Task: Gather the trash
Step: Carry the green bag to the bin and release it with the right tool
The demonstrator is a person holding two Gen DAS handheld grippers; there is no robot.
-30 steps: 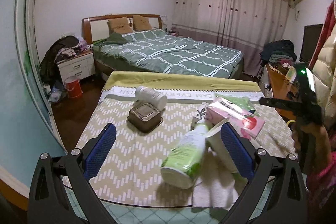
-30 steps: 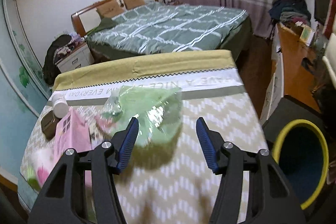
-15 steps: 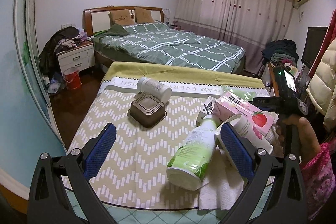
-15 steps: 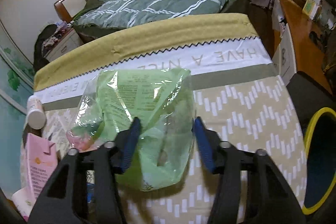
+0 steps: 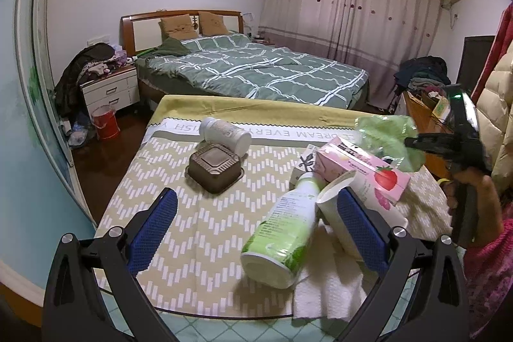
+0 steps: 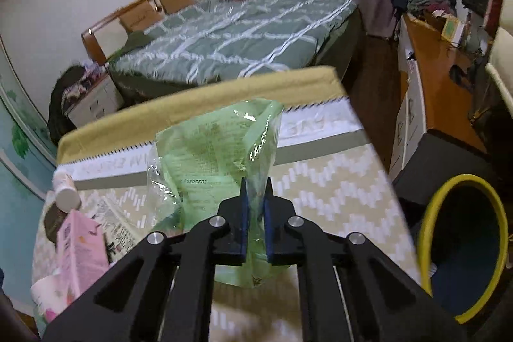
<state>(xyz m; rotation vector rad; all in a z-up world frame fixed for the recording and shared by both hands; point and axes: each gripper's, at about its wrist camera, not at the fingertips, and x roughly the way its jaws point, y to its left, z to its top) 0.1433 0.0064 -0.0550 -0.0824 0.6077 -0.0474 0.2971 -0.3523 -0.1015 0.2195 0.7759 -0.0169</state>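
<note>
My right gripper [image 6: 255,186] is shut on a crumpled green plastic bag [image 6: 218,149] and holds it above the table; the bag also shows in the left wrist view [image 5: 389,143] at the far right. My left gripper [image 5: 253,213] is open and empty over the table's near edge. On the table lie a green-and-white bottle [image 5: 285,226], a white paper cup [image 5: 340,207], a pink strawberry carton [image 5: 362,169], a brown square container [image 5: 214,167], a white jar [image 5: 226,135] and white paper towels [image 5: 330,287].
A yellow-rimmed bin [image 6: 465,246] stands on the floor right of the table [image 6: 336,181]. A black box [image 6: 442,162] and a wooden desk [image 6: 433,60] are beyond it. A bed [image 5: 256,72] lies behind the table, a nightstand [image 5: 109,92] at its left.
My right gripper has closed on the green bag and lifted it off the table. The left gripper has barely moved.
</note>
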